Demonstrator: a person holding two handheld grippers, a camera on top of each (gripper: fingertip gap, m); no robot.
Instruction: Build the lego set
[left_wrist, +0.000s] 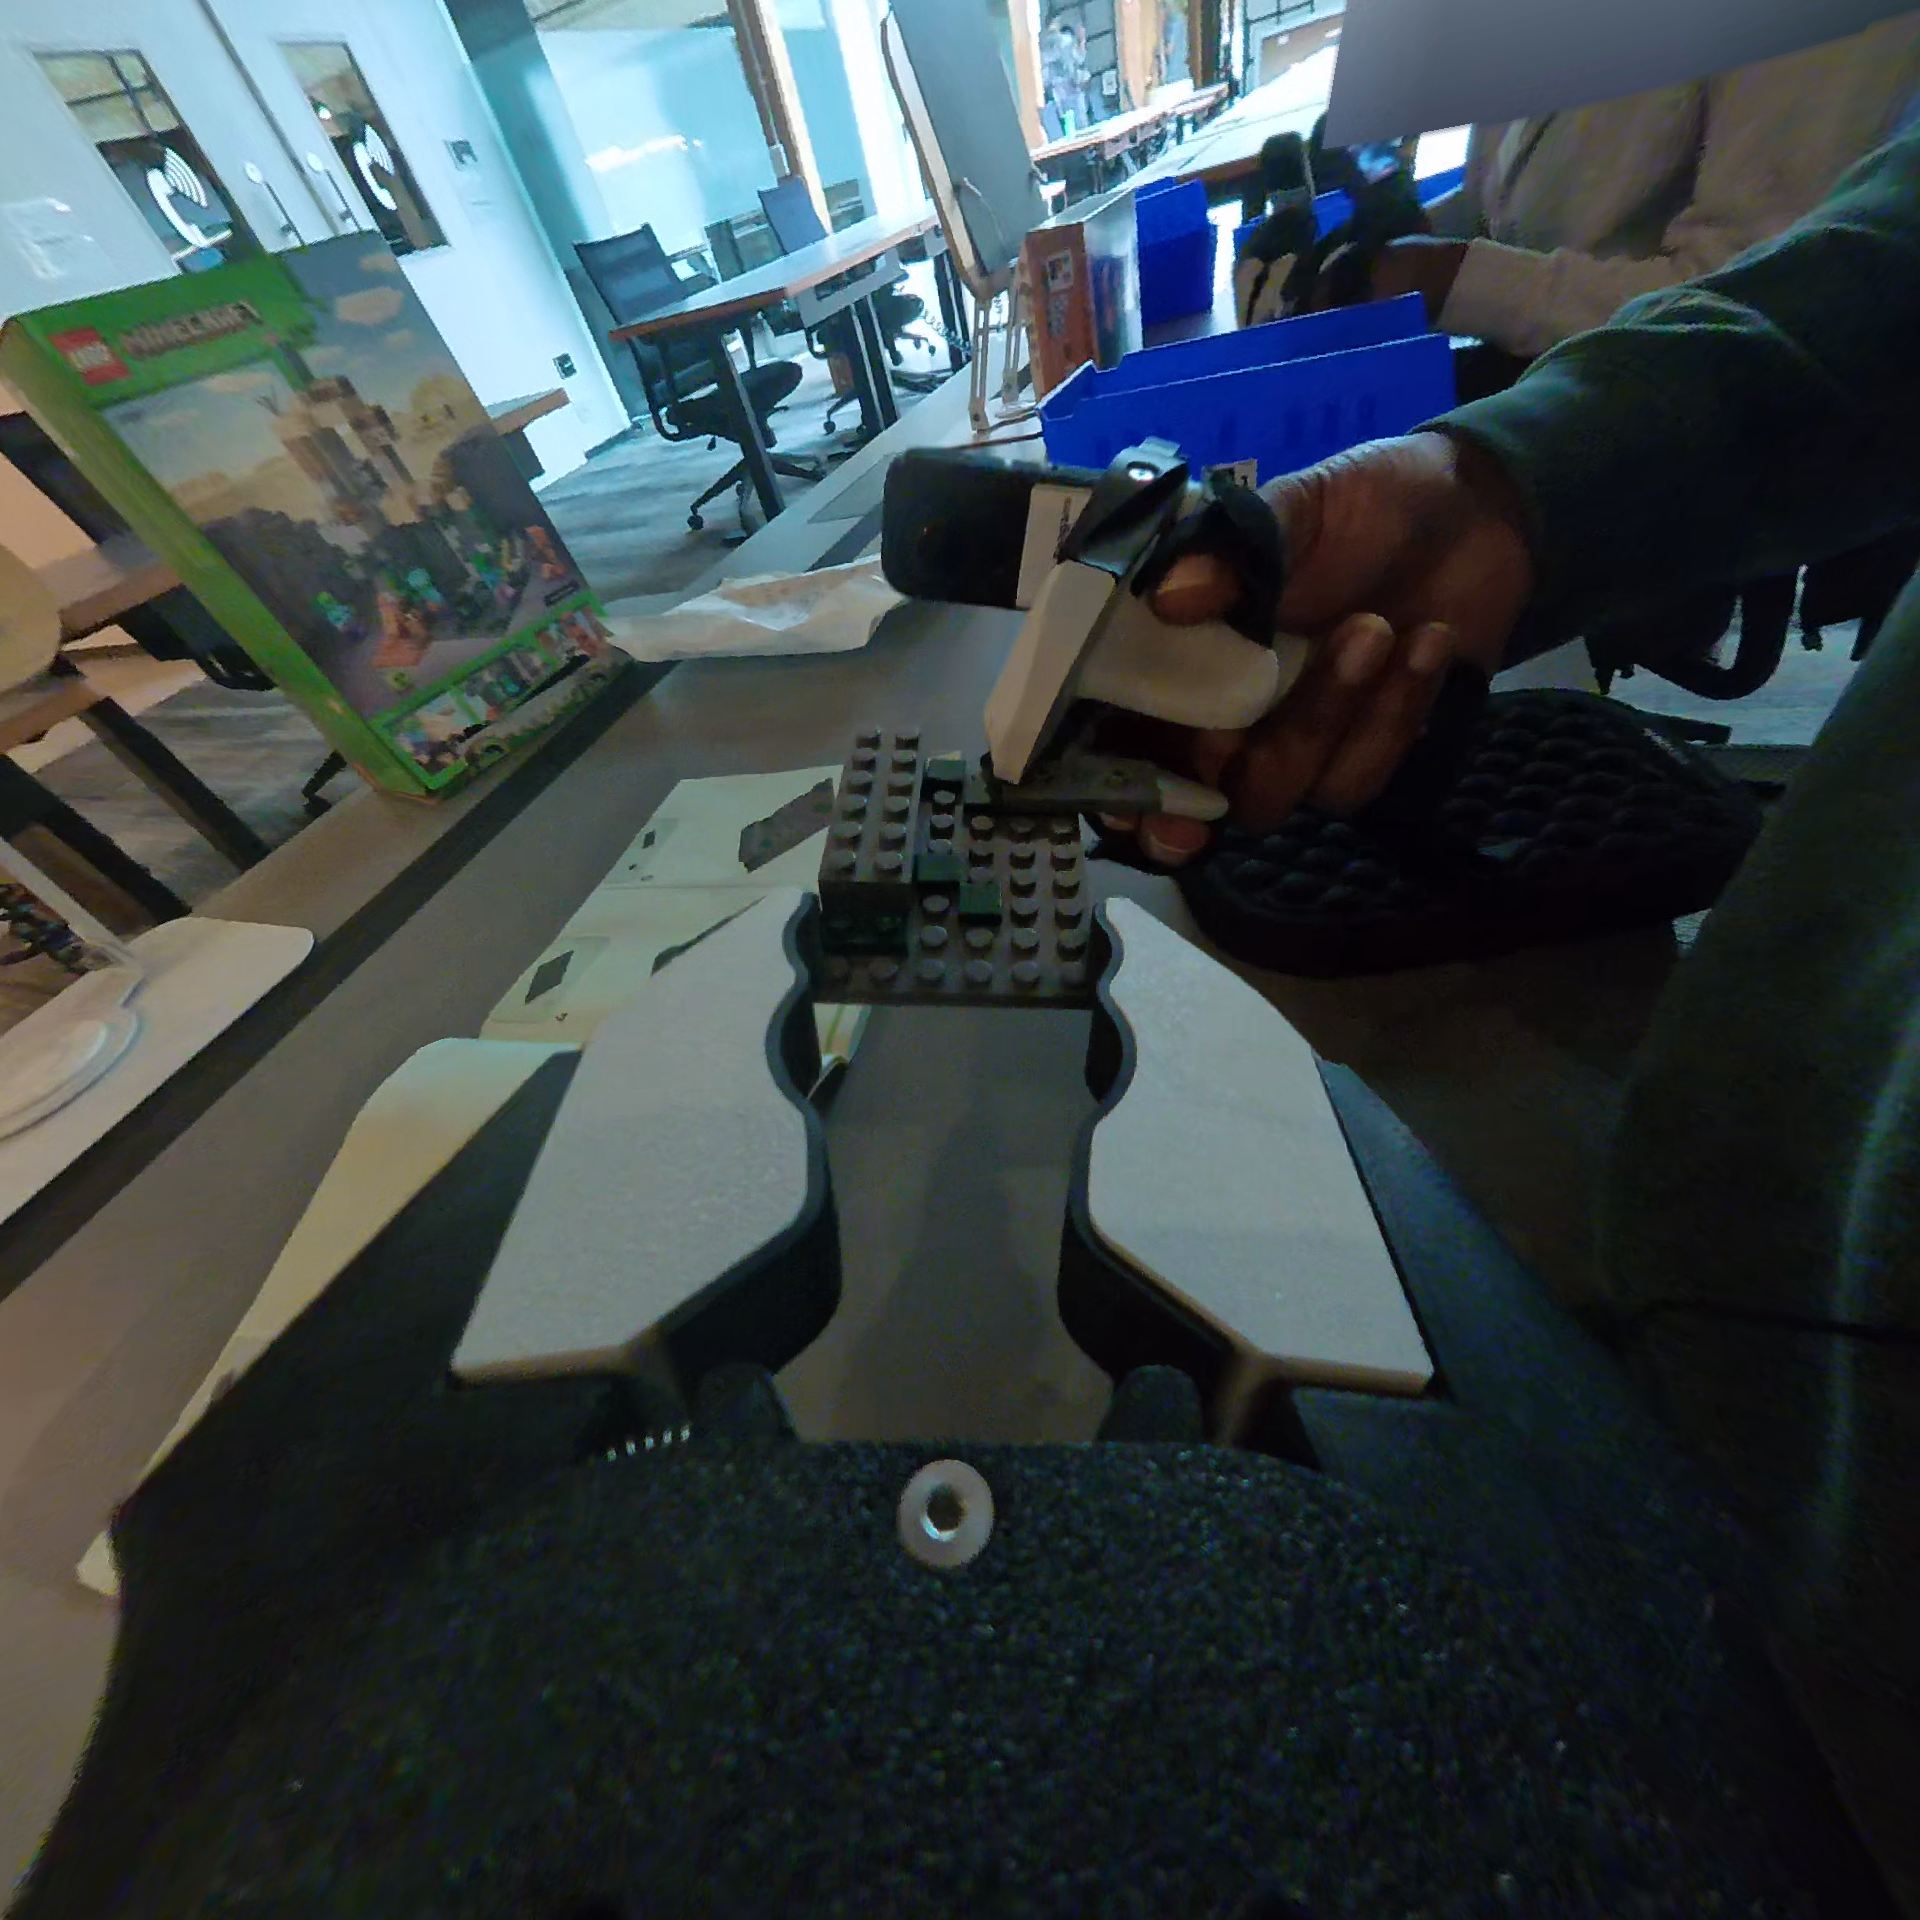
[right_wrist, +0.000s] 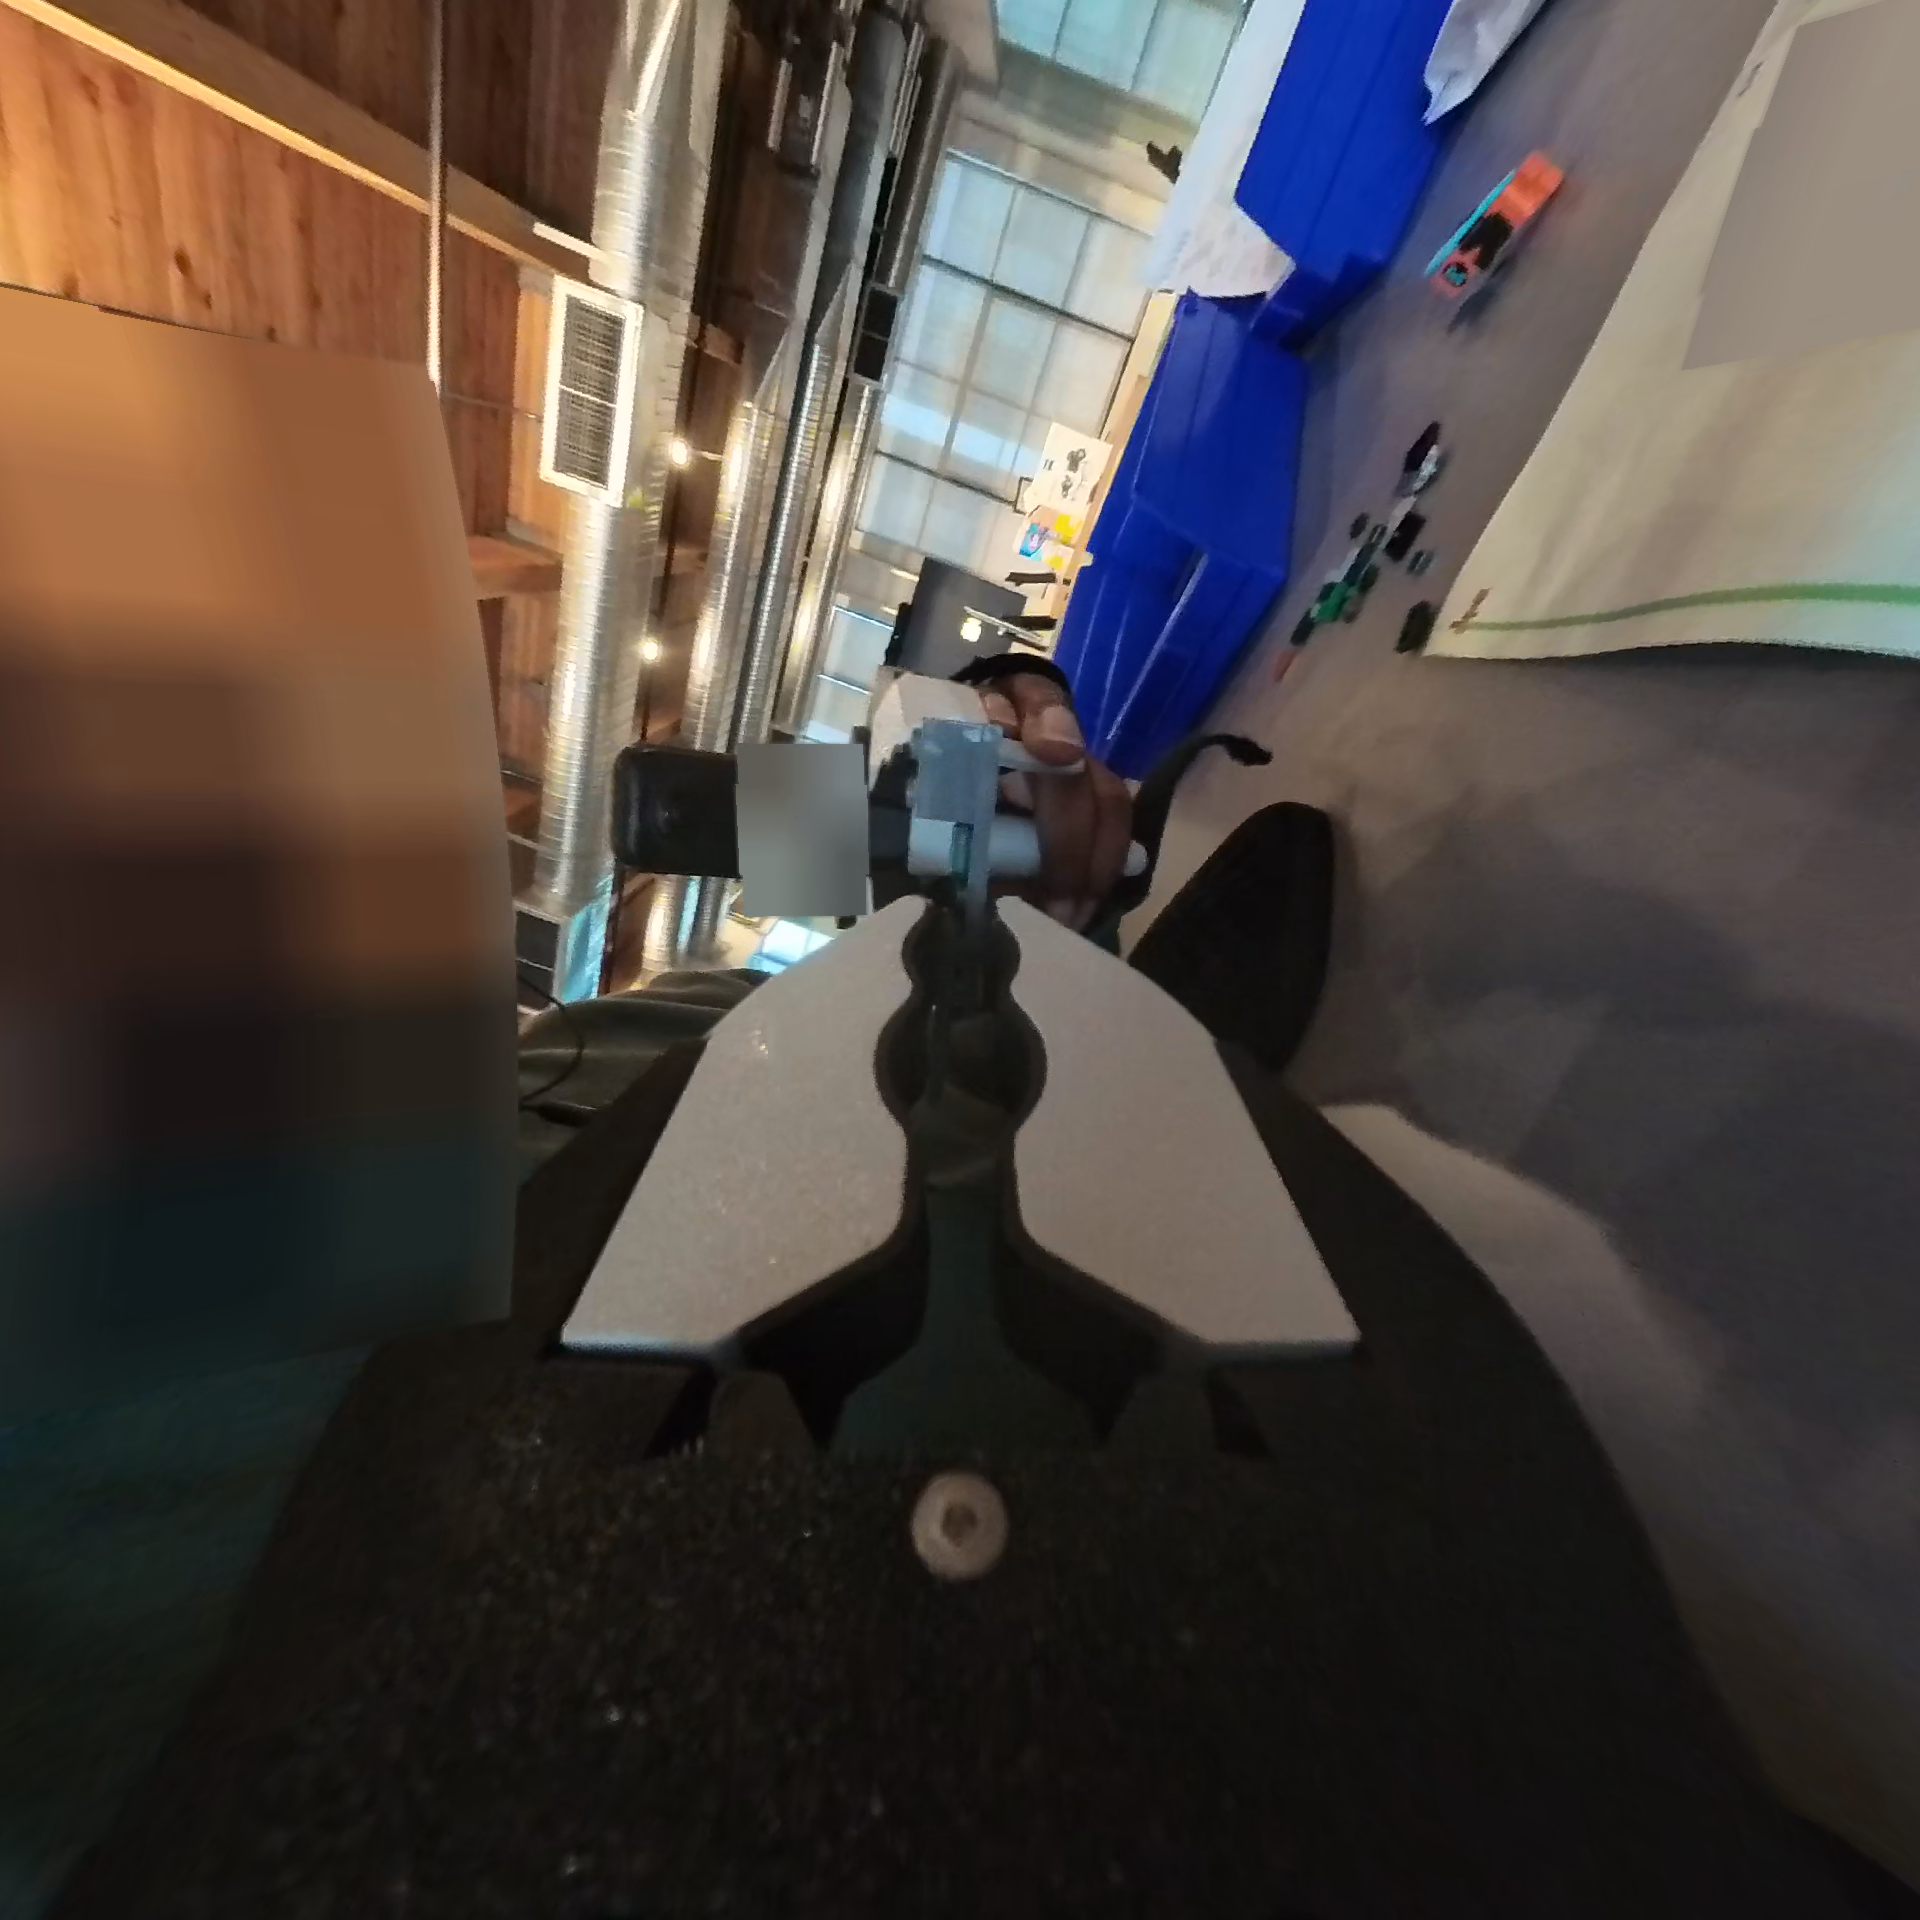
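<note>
My left gripper (left_wrist: 948, 961) is shut on a dark grey studded baseplate assembly (left_wrist: 987, 904) with a raised dark block on its left and small dark green tiles, held above the grey table (left_wrist: 468, 935). My right gripper (left_wrist: 1039, 779) comes in from the right, shut on a flat grey plate (left_wrist: 1107, 795) whose end rests on the assembly's far edge. In the right wrist view, my right gripper (right_wrist: 961, 925) is closed on that thin plate, seen edge-on. Beyond it, the grey assembly (right_wrist: 951, 790) sits in the left gripper.
A green set box (left_wrist: 312, 520) stands at the left. An instruction booklet (left_wrist: 707, 842) lies under the assembly. Blue bins (left_wrist: 1247, 384) are behind, and a black mesh chair back (left_wrist: 1507, 831) is at the right. Loose bricks (right_wrist: 1382, 561) lie by a white sheet (right_wrist: 1714, 416). My two grippers' fingertips are within a few centimetres of each other.
</note>
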